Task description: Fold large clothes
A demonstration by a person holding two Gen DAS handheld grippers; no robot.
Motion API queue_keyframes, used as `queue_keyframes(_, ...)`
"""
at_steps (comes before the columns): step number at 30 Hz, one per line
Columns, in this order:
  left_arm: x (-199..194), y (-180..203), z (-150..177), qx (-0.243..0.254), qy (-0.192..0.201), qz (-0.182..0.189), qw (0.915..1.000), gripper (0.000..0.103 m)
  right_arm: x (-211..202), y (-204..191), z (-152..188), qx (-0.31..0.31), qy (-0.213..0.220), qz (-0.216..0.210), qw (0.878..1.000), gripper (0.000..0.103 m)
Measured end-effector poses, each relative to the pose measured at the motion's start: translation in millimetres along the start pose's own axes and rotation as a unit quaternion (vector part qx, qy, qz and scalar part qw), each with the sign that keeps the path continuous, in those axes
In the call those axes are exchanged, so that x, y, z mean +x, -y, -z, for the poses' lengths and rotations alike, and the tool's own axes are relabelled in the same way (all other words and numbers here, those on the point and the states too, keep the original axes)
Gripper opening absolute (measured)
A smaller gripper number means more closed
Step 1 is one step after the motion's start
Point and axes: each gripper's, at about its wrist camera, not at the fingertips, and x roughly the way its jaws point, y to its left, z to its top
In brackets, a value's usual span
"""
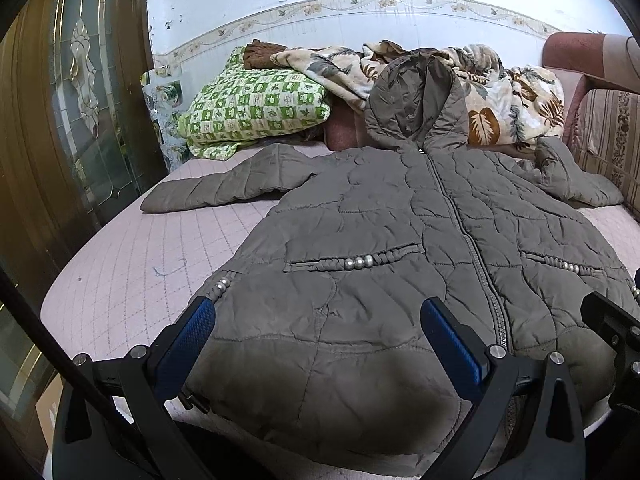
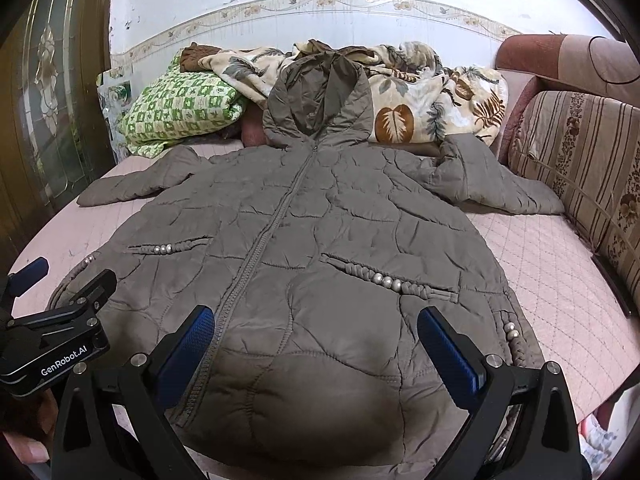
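Note:
A large grey-brown quilted hooded coat (image 1: 380, 232) lies face up and zipped on the pink quilted bed (image 1: 128, 264), sleeves spread out, hood propped on the bedding behind. It also shows in the right wrist view (image 2: 320, 220). My left gripper (image 1: 316, 332) is open, hovering over the coat's left hem half. My right gripper (image 2: 316, 336) is open over the right hem half. Neither holds anything. The left gripper's body shows in the right wrist view (image 2: 56, 332); part of the right gripper shows at the left wrist view's right edge (image 1: 612, 320).
A green checked pillow (image 1: 256, 108) and a leaf-print blanket (image 1: 500, 96) are piled at the bed's head against the wall. A striped sofa back (image 2: 580, 168) runs along the right. A wooden glass-panelled door (image 1: 72, 100) stands at the left.

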Motion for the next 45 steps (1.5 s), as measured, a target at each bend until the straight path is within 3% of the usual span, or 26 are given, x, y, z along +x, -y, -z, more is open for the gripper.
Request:
queue_keyframes(16, 0, 2, -2, -0.007, -0.006, 0.014, 0.9999, 0.102, -2, 19, -2, 0.024, 0.000, 0.002, 1.000, 0.103)
queue_keyframes(20, 4, 0, -24, -0.008, -0.010, 0.029, 0.9995, 0.102, -4, 34, -10, 0.039, 0.005, -0.014, 0.999, 0.103)
queue_keyframes(26, 41, 8, -89, -0.012, -0.024, 0.043, 0.9987, 0.102, -1, 83, -38, 0.086, 0.014, -0.075, 0.993, 0.103)
queue_keyframes(31, 96, 37, -134, -0.009, -0.038, 0.043, 0.9983, 0.102, 15, 154, -53, 0.192, 0.009, -0.120, 0.974, 0.103)
queue_keyframes(35, 121, 45, -124, -0.013, -0.039, 0.053, 0.9978, 0.102, 27, 225, -55, 0.298, 0.015, -0.122, 0.947, 0.100)
queue_keyframes(39, 135, 39, -125, -0.026, -0.058, 0.075, 0.9952, 0.102, 39, 300, -69, 0.362, 0.026, -0.086, 0.928, 0.089)
queue_keyframes(42, 144, 35, -125, -0.026, -0.055, 0.064, 0.9961, 0.102, 59, 353, -87, 0.395, 0.023, -0.045, 0.917, 0.079)
queue_keyframes(45, 156, 33, -125, -0.040, -0.076, 0.077, 0.9933, 0.102, 85, 396, -101, 0.425, 0.023, -0.012, 0.905, 0.072)
